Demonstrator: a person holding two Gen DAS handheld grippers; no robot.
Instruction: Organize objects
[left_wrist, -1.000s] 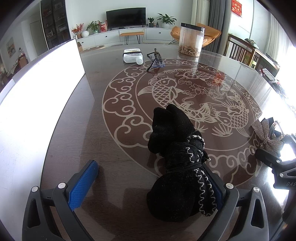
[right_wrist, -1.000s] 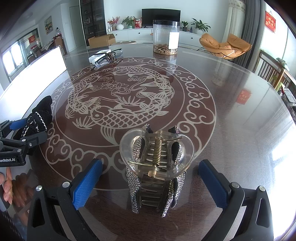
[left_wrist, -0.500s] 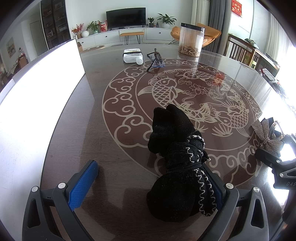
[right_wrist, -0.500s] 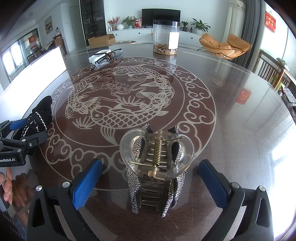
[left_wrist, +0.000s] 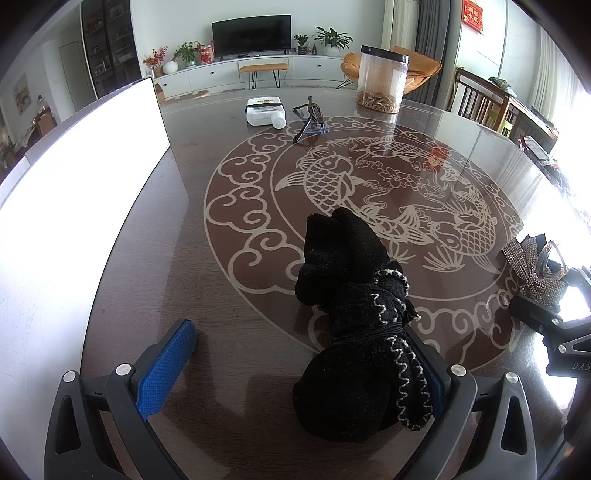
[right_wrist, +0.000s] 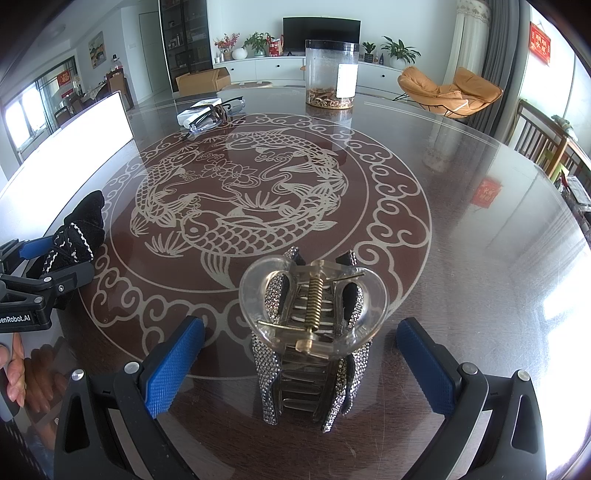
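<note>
Lying between your left gripper's (left_wrist: 299, 365) blue pads, the black knitted bundle (left_wrist: 360, 332) with its pale zigzag stitching is resting on the dark table (left_wrist: 155, 280), and nothing about it is differing from a second ago: same spot, same slump, its far end reaching onto the ring of the carp pattern (left_wrist: 388, 206). You are keeping those tongs spread wide; the bundle is leaning against the right-hand pad (left_wrist: 430, 373) while the left-hand pad (left_wrist: 166, 369) is standing well apart from it, so nothing is being squeezed.

Sitting between your right gripper's (right_wrist: 301, 365) pads, the clear hair claw (right_wrist: 314, 325) with its rhinestone teeth and brass spring is standing on the glass, touching neither pad. Those tongs are gaping wide as well, and the claw is showing no shift from the earlier views.

Looking from the right wrist, your left gripper (right_wrist: 40, 291) is showing at the left edge with the bundle (right_wrist: 79, 229) in it, fingertips (right_wrist: 13, 373) of your hand curling below. From the left wrist, the claw (left_wrist: 535, 266) is glinting at the right edge.

Farther out, a clear canister (right_wrist: 331, 74), a white bottle (left_wrist: 265, 110) and a pair of glasses (right_wrist: 208, 118) are sitting at the far side, unmoved
</note>
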